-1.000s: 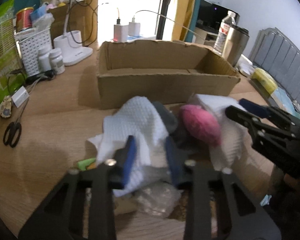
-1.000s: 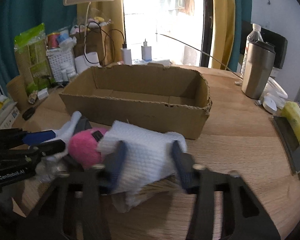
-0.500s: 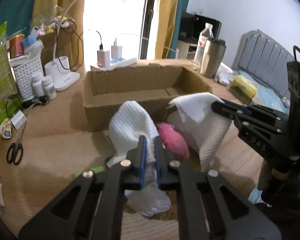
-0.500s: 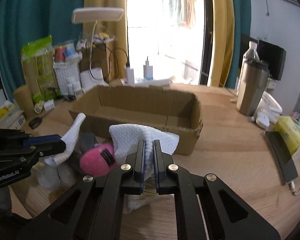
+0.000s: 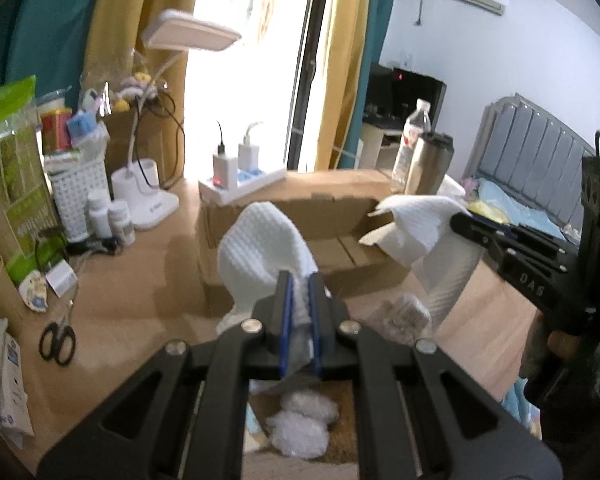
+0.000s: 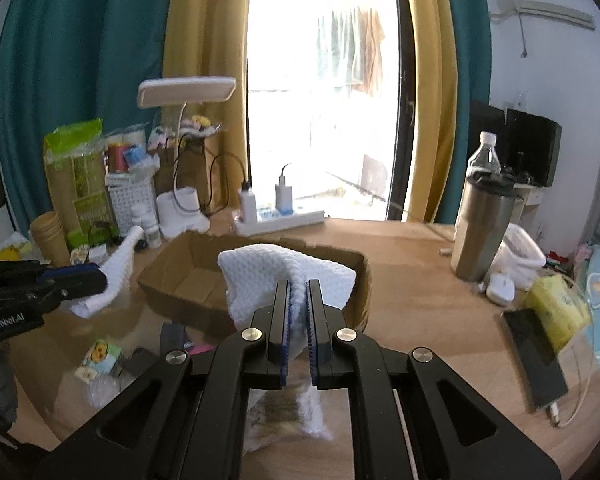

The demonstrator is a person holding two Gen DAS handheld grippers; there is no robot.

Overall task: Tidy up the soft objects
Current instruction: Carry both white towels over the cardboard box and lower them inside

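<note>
Left gripper (image 5: 299, 280): jaws pinched narrow on a white waffle-weave cloth (image 5: 260, 248); the cloth bulges up above the blue pads and a tail hangs down between the fingers. It's lifted off the table, in front of the cardboard box (image 5: 340, 216).

Right gripper (image 6: 298, 286): jaws also nearly closed, clamped on a second white waffle cloth (image 6: 268, 276). That cloth is folded over the fingertips and drapes below them, held up in front of the box's near wall (image 6: 188, 276). In the left wrist view the same gripper (image 5: 464, 220) comes in from the right with its cloth (image 5: 424, 224) over the box's right end; whether it's above the opening or just in front, can't tell.

On the wooden table (image 6: 412, 280) under the grippers: crumpled clear plastic wrap (image 5: 300, 432), a small printed packet (image 6: 100, 356), dark items and a bit of pink (image 6: 202, 349), partly hidden by the right gripper body.

Box looks empty where its floor is visible.

Background: desk lamp (image 6: 186, 92), power strip with chargers (image 6: 280, 216), steel tumbler (image 6: 482, 232), water bottle (image 6: 485, 160), black scissors (image 5: 58, 340), white basket (image 5: 78, 196), phone (image 6: 534, 360) at the right edge.
</note>
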